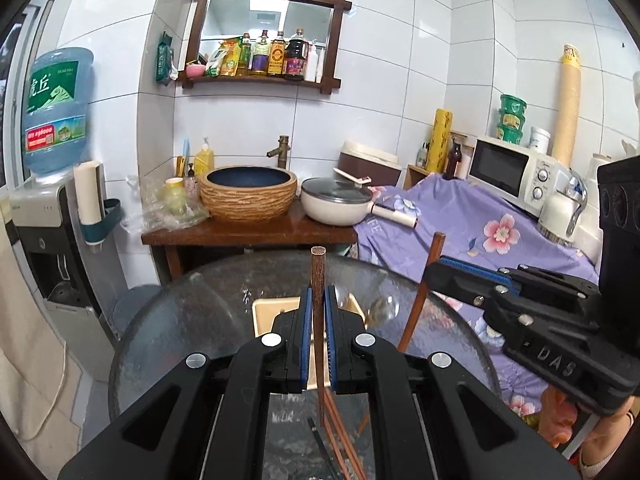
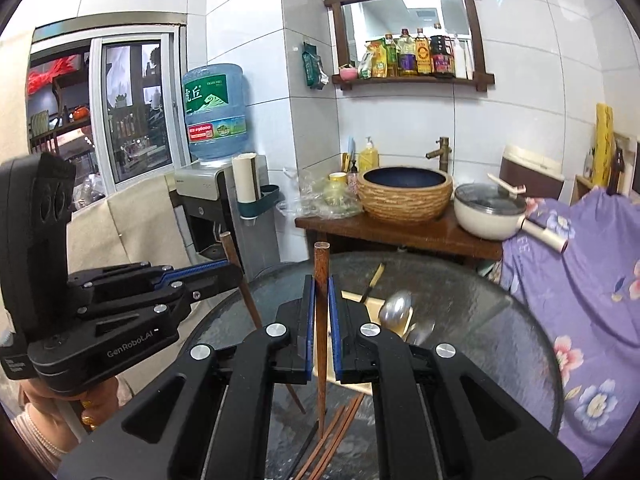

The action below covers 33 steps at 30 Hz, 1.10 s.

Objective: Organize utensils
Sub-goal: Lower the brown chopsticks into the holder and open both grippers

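Above the round grey glass table (image 1: 168,332), clamped upright: one brown wooden chopstick (image 1: 319,280) per closed gripper, left gripper (image 1: 319,312), right gripper (image 2: 320,312); beige utensil tray (image 2: 374,312) just beyond both.

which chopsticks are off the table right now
Two: one chopstick clamped upright in the left gripper, one in the right gripper; the loose chopsticks lie flat.

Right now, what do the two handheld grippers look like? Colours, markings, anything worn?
Both are matte black plastic with silver screw heads and blue ribbed pads on the fingers. The right gripper reads "DAS" on its side; the left gripper reads "GenRobot.AI". A pink knit sleeve shows under the left one.
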### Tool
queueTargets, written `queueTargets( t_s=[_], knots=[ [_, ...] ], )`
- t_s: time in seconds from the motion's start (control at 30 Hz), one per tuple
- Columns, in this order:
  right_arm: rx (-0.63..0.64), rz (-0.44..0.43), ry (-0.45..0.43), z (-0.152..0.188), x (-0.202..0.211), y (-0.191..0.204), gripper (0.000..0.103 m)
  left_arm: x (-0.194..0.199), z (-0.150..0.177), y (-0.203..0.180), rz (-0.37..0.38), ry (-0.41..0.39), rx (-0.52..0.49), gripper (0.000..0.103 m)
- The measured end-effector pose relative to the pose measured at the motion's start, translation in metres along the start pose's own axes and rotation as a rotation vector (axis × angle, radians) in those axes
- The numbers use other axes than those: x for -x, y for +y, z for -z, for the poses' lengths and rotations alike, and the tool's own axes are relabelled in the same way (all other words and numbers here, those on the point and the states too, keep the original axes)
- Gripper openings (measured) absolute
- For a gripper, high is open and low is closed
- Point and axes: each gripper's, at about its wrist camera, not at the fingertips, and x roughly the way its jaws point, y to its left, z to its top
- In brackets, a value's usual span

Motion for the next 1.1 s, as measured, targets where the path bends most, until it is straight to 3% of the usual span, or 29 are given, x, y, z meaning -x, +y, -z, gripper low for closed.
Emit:
queueTargets(
  t_s=[0.33, 0.5, 0.63, 0.83, 1.1],
  knots=[
    [-0.021, 0.076, -0.093, -0.074, -0.012, -0.010, 0.008, -0.015, -0.076, 0.025, -0.046, -0.046, 0.091, 0.006],
    [-0.004, 0.123, -0.141, -0.089, -0.031, -0.009, 0.008, -0.027, -0.094, 0.028, -0.143, -0.117, 0.092, 0.006],
    [-0.016, 0.145, -0.128, -0.080, -0.056, -0.014, 0.008, -0.052, -0.089, 0.029, -0.183, -0.108, 0.099, 0.006],
    [-0.052, 0.156, -0.058, -0.046, -0.091, -0.029, 0.008, -0.094, -0.056, 0.037, -0.184, -0.023, 0.120, 0.006],
    [-0.098, 0.138, 0.020, -0.010, -0.114, -0.043, 0.008, -0.116, -0.022, 0.042, -0.184, 0.039, 0.105, 0.006]
  ],
)
